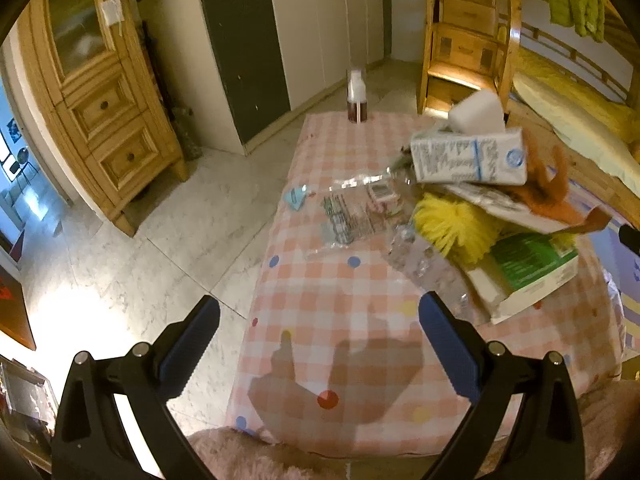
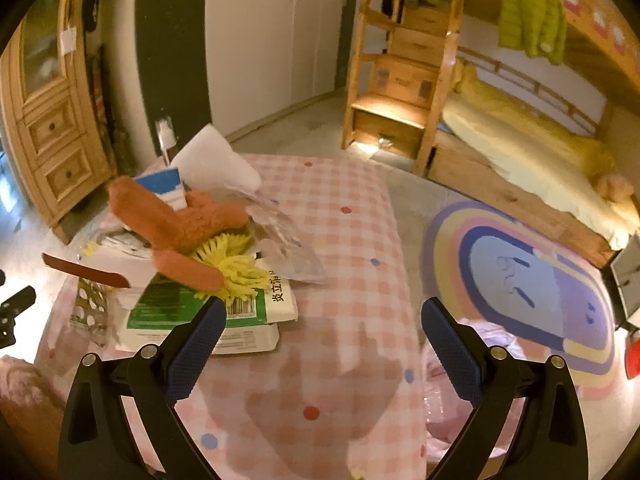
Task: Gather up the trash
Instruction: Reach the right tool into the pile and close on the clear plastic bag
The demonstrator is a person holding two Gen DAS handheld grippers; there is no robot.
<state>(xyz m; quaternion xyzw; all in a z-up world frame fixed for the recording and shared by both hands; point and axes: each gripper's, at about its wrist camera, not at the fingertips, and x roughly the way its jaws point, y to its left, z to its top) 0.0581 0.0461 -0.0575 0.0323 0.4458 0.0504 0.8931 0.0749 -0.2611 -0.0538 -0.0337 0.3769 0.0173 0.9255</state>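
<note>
I'm working in a child's bedroom at home: a wooden bunk bed (image 2: 532, 160) with drawer steps (image 2: 400, 92), a green jacket (image 2: 530, 12) hanging from its rail, a rainbow rug (image 2: 532, 284), and a pine cabinet (image 1: 100, 100).

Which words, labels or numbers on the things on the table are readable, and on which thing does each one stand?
"炎立消": on the green-and-white box, beside its barcode; the last character is uncertain.
Small print on the same box: too small to read.
Print on the blue-and-white carton: blurred, unreadable.
Print on the clear wrapper: blurred, unreadable.
</note>
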